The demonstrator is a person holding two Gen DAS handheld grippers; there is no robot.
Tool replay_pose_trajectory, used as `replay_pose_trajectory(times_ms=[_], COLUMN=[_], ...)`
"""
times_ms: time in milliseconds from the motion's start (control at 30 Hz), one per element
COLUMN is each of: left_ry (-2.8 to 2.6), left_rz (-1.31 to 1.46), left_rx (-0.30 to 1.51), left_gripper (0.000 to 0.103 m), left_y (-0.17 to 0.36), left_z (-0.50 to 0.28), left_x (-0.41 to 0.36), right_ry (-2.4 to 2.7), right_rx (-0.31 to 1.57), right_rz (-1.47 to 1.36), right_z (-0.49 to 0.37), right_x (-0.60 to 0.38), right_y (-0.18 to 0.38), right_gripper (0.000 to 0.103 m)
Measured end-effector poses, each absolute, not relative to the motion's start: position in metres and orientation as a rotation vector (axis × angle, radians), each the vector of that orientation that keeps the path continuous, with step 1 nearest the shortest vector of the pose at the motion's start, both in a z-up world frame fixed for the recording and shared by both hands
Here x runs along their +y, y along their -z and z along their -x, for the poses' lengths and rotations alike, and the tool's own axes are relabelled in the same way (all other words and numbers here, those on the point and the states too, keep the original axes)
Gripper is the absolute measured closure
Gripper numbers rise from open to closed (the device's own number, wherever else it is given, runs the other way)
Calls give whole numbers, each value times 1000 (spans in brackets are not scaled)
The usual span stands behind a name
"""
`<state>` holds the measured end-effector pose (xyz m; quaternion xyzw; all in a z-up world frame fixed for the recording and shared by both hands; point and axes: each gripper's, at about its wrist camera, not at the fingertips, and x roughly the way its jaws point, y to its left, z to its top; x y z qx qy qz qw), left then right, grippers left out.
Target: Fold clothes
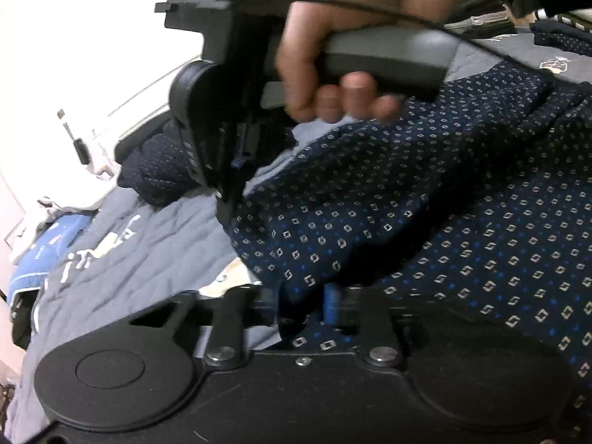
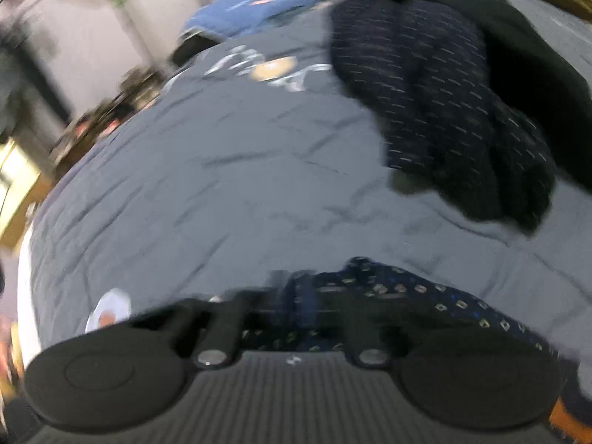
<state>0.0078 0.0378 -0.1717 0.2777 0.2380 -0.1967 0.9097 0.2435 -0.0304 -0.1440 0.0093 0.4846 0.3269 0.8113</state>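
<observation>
Lying across a grey quilted bedspread (image 2: 229, 192), the navy patterned garment (image 1: 425, 222) is the thing both tools have hold of: the left gripper (image 1: 329, 301) has its fingers pressed together on a bunched edge of the cloth, and the right gripper (image 1: 225, 199), seen from the left wrist view with a hand (image 1: 333, 74) wrapped around its grey handle, pinches another edge of the same garment up off the bed. From the right wrist view the right gripper's fingers (image 2: 307, 303) are closed on a strip of the diamond-print fabric (blur hides the exact bite). Beyond the garment, toward the far side of the bedspread, a heap of dark clothes (image 2: 436, 103) sits, one piece speckled with pale dashes, another plain black over it. Further past that heap lie a blue item (image 2: 251, 14) and some white cloth (image 1: 63, 203). A thin black cable (image 1: 407, 16) runs from the right gripper across the hand. Between the held garment and the dark heap the bedspread is bare and wrinkled, with a printed pale design (image 2: 273, 68) near the heap. The garment is soft woven cloth, dotted with small white squares and blue specks, creased into loose ridges.
</observation>
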Motion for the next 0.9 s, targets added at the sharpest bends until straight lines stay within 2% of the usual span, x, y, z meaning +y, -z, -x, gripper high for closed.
replay_pose_trajectory(times_ms=[33,133,233,300,433,500,567,633,800,900], left_ry=[410,424,437,446,457,462,467,473,485,491], left_rz=[-574,-577,-580,-581,-534,-510,-486,-461,-401,-351], left_rx=[490,487,485,483,476,473,469,465,456,453], left_gripper=[92,96,96,95,86,76,57,51,49,37], left_y=[170,166,162,159,154,151,148,145,137,133], left_z=[-7,-3,1,3,3,3,3,3,3,1], left_x=[38,38,39,39,42,44,45,47,51,50], right_ry=[-672,-607,-486,-531,-630,-645,-629,-620,-445,-289], right_rx=[1031,969,855,889,921,917,895,871,806,753], right_rz=[-60,-133,-188,-251,-157,-116,-138,-208,-380,-497], right_z=[-246,-249,-252,-258,-244,-231,-212,-195,-150,-116], right_x=[-34,-43,-58,-66,-62,-67,-85,-113,-203,-265], right_y=[145,141,132,131,121,115,111,107,102,103], right_gripper=[103,103,103,103,99,99,98,97,93,90])
